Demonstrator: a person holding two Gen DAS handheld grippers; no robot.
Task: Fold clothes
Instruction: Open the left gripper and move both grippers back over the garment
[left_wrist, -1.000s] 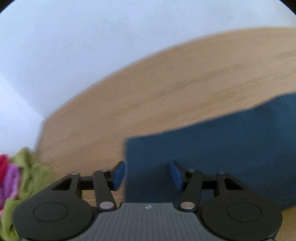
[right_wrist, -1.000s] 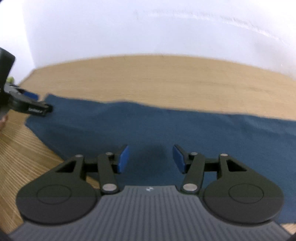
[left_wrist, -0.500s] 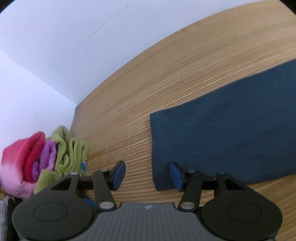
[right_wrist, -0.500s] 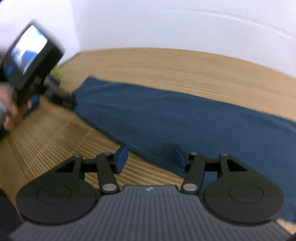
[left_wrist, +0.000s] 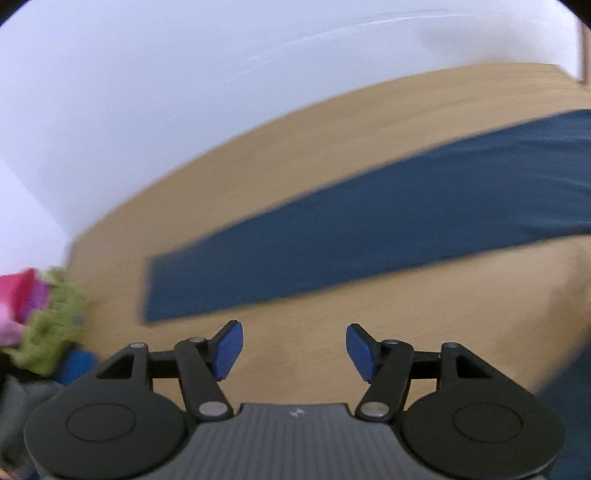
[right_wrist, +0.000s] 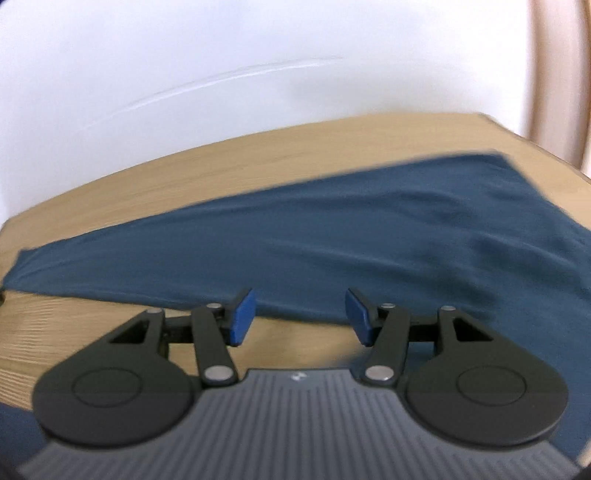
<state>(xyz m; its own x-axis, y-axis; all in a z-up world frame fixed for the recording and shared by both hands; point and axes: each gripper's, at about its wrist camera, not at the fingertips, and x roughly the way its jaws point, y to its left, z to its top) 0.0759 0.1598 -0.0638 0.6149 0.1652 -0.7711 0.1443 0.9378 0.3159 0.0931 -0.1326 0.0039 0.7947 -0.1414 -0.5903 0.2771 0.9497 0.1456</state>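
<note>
A dark blue garment (left_wrist: 369, 229) lies flat in a long band across the wooden table (left_wrist: 332, 147). My left gripper (left_wrist: 294, 349) hovers over bare wood in front of the garment's near edge, its jaws opening with nothing between them. In the right wrist view the same blue garment (right_wrist: 351, 236) spreads wider toward the right. My right gripper (right_wrist: 298, 317) hangs at the cloth's near edge, open and empty, its blue pads (right_wrist: 242, 319) clear of the fabric.
A heap of pink, purple and green clothes (left_wrist: 40, 314) sits at the table's left end. White walls (left_wrist: 184, 92) run behind the table. A pale wooden frame (right_wrist: 546, 74) stands at the far right.
Both grippers have pulled back from the blue garment, which now lies farther ahead. The left one was over the cloth's corner and now faces bare wood. The other hand-held gripper has left the right view.
</note>
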